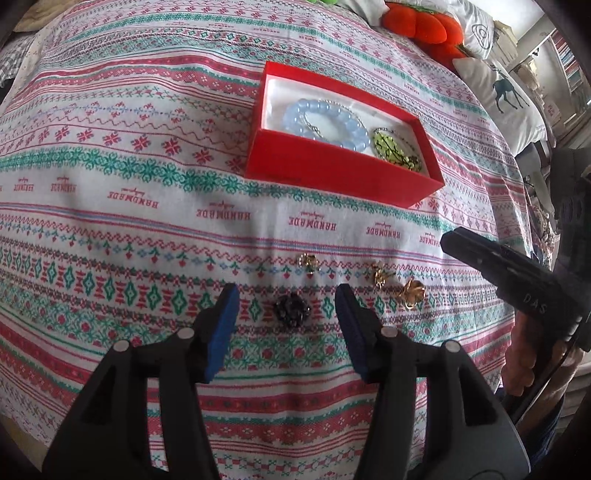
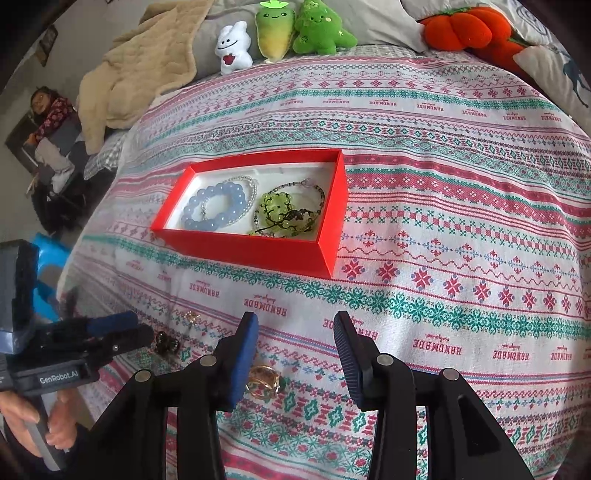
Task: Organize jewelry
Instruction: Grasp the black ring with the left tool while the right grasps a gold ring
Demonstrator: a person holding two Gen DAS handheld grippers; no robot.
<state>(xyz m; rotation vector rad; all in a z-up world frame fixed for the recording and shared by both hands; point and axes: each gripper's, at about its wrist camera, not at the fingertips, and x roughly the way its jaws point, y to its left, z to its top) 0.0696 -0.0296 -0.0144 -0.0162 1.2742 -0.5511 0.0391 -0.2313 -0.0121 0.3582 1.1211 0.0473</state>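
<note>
A red box (image 1: 332,173) (image 2: 258,254) on the patterned bedspread holds a pale blue bead bracelet (image 1: 325,120) (image 2: 214,206) and a green bead bracelet (image 1: 395,149) (image 2: 284,218). In front of it lie a dark jewel (image 1: 291,310) (image 2: 167,342) and three small gold pieces (image 1: 308,261) (image 1: 380,275) (image 1: 413,292). My left gripper (image 1: 286,321) is open, its fingers either side of the dark jewel, a little above it. My right gripper (image 2: 295,354) is open and empty over the cloth, with a gold piece (image 2: 264,382) by its left finger.
The patterned bedspread (image 2: 443,206) covers the bed. Plush toys (image 2: 280,33), an orange plush (image 2: 465,27) (image 1: 424,26) and a beige blanket (image 2: 140,70) lie at the back. White pillows (image 1: 509,96) are at the far right.
</note>
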